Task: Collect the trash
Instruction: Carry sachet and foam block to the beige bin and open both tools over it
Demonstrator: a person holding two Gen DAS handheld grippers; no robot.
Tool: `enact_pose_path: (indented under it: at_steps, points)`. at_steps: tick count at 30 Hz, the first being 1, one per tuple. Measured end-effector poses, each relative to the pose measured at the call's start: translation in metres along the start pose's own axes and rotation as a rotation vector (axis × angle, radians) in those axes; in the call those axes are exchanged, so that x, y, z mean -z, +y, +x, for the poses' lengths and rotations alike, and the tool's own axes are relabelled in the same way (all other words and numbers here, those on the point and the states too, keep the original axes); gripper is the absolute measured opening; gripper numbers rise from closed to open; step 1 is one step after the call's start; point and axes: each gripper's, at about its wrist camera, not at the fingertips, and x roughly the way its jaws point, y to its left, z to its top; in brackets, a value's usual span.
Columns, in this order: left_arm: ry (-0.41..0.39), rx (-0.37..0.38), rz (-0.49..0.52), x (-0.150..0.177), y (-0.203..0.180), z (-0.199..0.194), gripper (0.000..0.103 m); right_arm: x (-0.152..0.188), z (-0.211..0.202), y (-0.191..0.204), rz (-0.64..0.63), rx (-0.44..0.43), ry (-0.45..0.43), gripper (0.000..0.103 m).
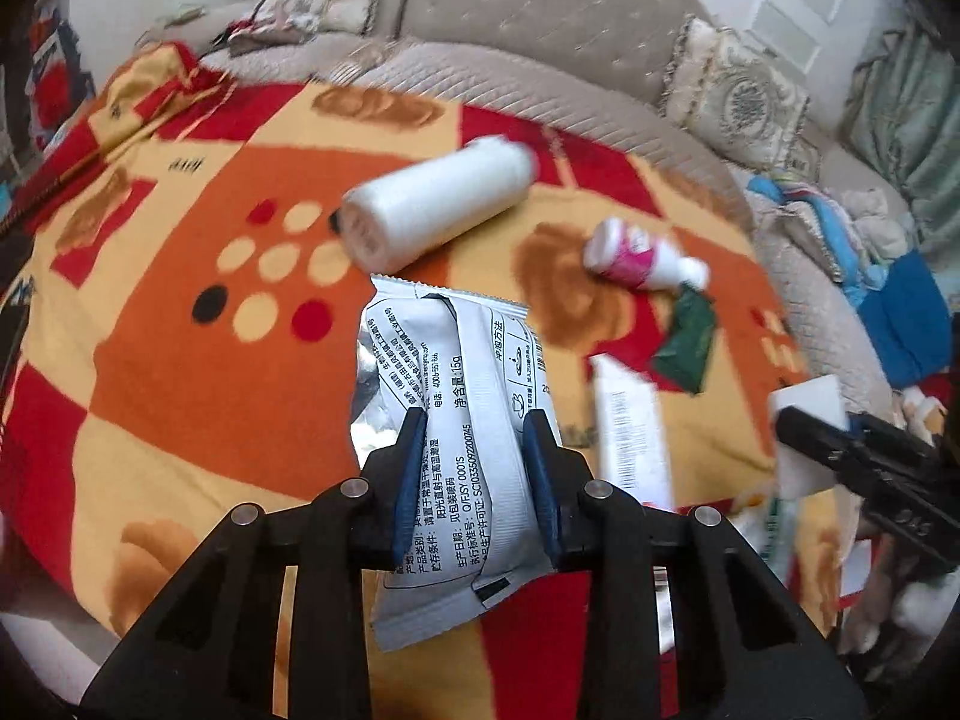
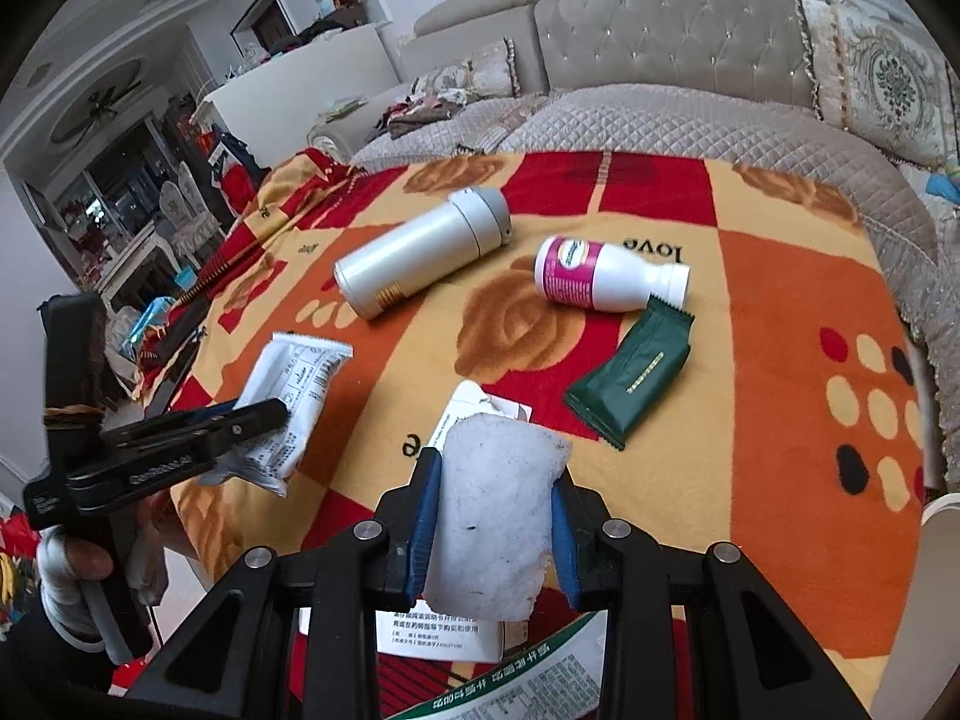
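Note:
My left gripper [image 1: 477,420] is shut on a silver-white printed sachet [image 1: 462,396], held above a red, orange and yellow blanket [image 1: 180,360]. It also shows in the right wrist view [image 2: 264,414] with the sachet [image 2: 294,384]. My right gripper [image 2: 498,468] is shut on a white foam chunk [image 2: 498,516]; it appears at the right edge of the left wrist view [image 1: 840,438]. On the blanket lie a white flask [image 2: 420,252], a small white bottle with a pink label [image 2: 600,276], a dark green wrapper [image 2: 630,384] and a white torn packet [image 2: 474,414].
A quilted beige sofa [image 2: 660,114] with patterned cushions [image 2: 882,66] runs behind the blanket. Clothes and blue items pile at the right in the left wrist view [image 1: 888,276]. A printed green-and-white package [image 2: 516,678] lies under my right gripper.

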Motion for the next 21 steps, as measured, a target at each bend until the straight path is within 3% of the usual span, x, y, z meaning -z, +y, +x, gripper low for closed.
enact_pose_path:
  at_steps: [12,21]
  points:
    - [-0.029,0.106,0.119,-0.003,-0.096,-0.012,0.030,0.013,-0.046,-0.029,0.037,0.062,-0.052,0.032]
    - [-0.005,0.168,0.242,0.009,-0.191,0.002,0.030,0.044,-0.092,-0.093,0.128,0.160,-0.071,0.032]
